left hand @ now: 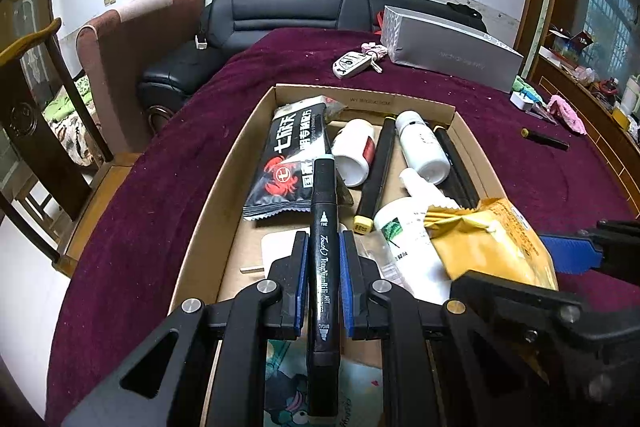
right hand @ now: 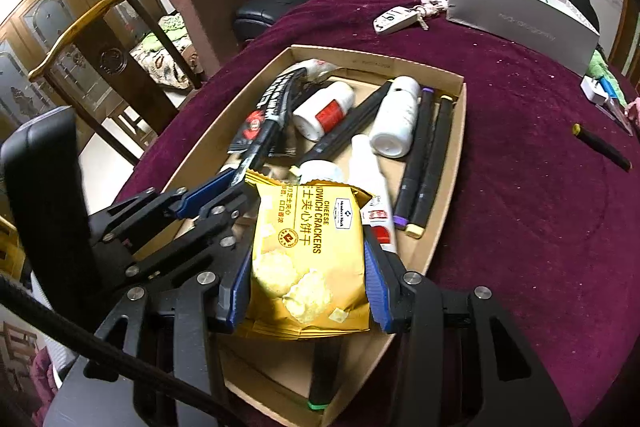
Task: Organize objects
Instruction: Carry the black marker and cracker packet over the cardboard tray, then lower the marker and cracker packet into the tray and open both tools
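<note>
Pinched between the blue pads of the left gripper (left hand: 324, 259) is a black marker (left hand: 322, 267), lying lengthwise along the fingers with its pale cap pointing forward, held above the near end of the cardboard box (left hand: 224, 187). Ahead of those tongs, inside the box, lies a black snack packet (left hand: 290, 163) printed with a red crab. Forward and to the right of them are two white bottles (left hand: 424, 147) on their sides, a yellow-capped marker (left hand: 374, 171) between them, and a larger white bottle (left hand: 408, 243) with a green leaf label just right of the left fingers.

In the right wrist view, the right gripper (right hand: 306, 267) clamps a yellow cracker packet (right hand: 308, 251) from both sides, its pads pressing into the packet's edges, over the near half of the box (right hand: 452, 163). Two markers (right hand: 424, 163), one purple-capped, lie along the box's right wall, forward and right of these tongs. The left gripper's fingers (right hand: 212, 187) show at their left.

Beyond the box on the maroon tablecloth (right hand: 520, 187) rest a key fob (right hand: 394, 19) and a grey carton (right hand: 516, 19); another black marker (right hand: 602, 147) lies loose well off to the right
</note>
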`<state>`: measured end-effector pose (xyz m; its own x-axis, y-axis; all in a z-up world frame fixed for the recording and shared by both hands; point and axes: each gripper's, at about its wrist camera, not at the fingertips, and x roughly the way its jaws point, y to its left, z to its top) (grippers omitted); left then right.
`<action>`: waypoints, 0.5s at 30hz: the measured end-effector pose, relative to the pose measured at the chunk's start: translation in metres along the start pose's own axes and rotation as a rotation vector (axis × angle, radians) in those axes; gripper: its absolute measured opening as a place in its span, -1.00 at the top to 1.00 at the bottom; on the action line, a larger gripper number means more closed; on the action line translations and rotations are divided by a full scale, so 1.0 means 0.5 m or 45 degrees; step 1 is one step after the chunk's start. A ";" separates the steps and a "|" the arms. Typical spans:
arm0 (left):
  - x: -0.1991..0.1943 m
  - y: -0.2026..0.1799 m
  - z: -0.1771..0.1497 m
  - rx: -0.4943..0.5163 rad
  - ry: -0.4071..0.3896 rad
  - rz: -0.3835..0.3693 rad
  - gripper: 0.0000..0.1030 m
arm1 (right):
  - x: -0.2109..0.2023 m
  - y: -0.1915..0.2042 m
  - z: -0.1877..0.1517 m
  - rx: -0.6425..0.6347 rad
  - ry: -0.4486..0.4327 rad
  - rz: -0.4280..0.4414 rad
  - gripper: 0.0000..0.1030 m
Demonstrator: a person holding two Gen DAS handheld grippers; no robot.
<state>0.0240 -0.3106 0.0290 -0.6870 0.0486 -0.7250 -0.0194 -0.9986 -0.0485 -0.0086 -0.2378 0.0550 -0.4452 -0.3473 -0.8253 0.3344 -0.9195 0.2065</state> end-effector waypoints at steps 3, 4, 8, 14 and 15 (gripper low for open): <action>0.002 0.004 0.000 -0.006 -0.014 -0.012 0.76 | 0.001 -0.001 -0.002 0.019 -0.008 0.014 0.09; 0.002 0.005 0.000 -0.008 -0.016 -0.012 0.75 | 0.002 -0.003 -0.003 0.029 -0.012 0.021 0.09; -0.002 0.013 -0.002 -0.043 -0.020 -0.026 0.52 | 0.002 -0.014 -0.008 0.079 -0.037 0.058 0.08; -0.034 0.044 -0.003 -0.155 -0.081 -0.063 0.43 | -0.020 -0.007 -0.021 0.058 -0.082 0.059 0.08; -0.040 0.048 -0.002 -0.165 -0.095 -0.059 0.36 | -0.019 -0.003 -0.023 0.044 -0.078 0.057 0.08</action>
<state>0.0381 -0.3356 0.0414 -0.7399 0.0883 -0.6669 0.0383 -0.9842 -0.1728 0.0049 -0.2310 0.0566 -0.4811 -0.3979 -0.7812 0.3267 -0.9083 0.2614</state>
